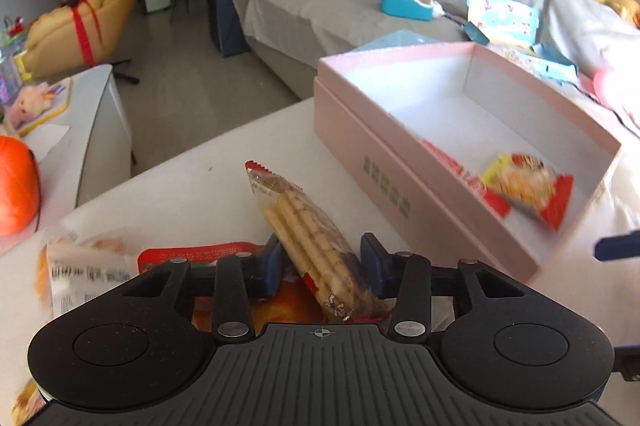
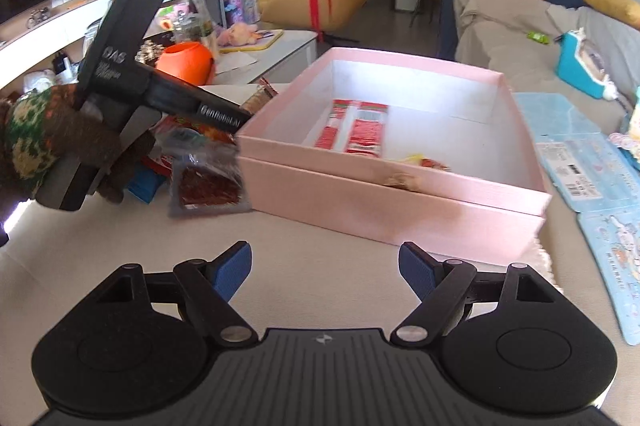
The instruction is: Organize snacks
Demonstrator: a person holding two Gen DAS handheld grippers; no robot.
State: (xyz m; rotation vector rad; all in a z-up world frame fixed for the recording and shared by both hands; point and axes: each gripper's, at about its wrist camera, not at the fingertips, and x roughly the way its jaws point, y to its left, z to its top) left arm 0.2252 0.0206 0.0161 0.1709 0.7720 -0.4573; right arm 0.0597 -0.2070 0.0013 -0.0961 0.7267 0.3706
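Observation:
A clear pack of biscuit sticks (image 1: 308, 238) with red crimped ends lies slanted between the blue pads of my left gripper (image 1: 322, 260), which touch both its sides. Under it is a pile of snack packets, one red (image 1: 200, 254) and one white (image 1: 88, 266). The open pink box (image 1: 400, 186) stands to the right and holds flat red packets (image 2: 356, 130) and a yellow-and-red snack (image 1: 524, 186). My right gripper (image 2: 326, 266) is open and empty over the table in front of the pink box (image 2: 380, 202). A hand in a knitted glove (image 2: 32, 138) holds the left gripper there.
More packets (image 2: 208, 186) lie left of the box. An orange ball-like thing (image 1: 16, 186) sits at the far left by a low white table (image 1: 100, 98). Blue printed sheets (image 2: 580, 154) lie to the right. A grey sofa (image 1: 320, 6) stands behind.

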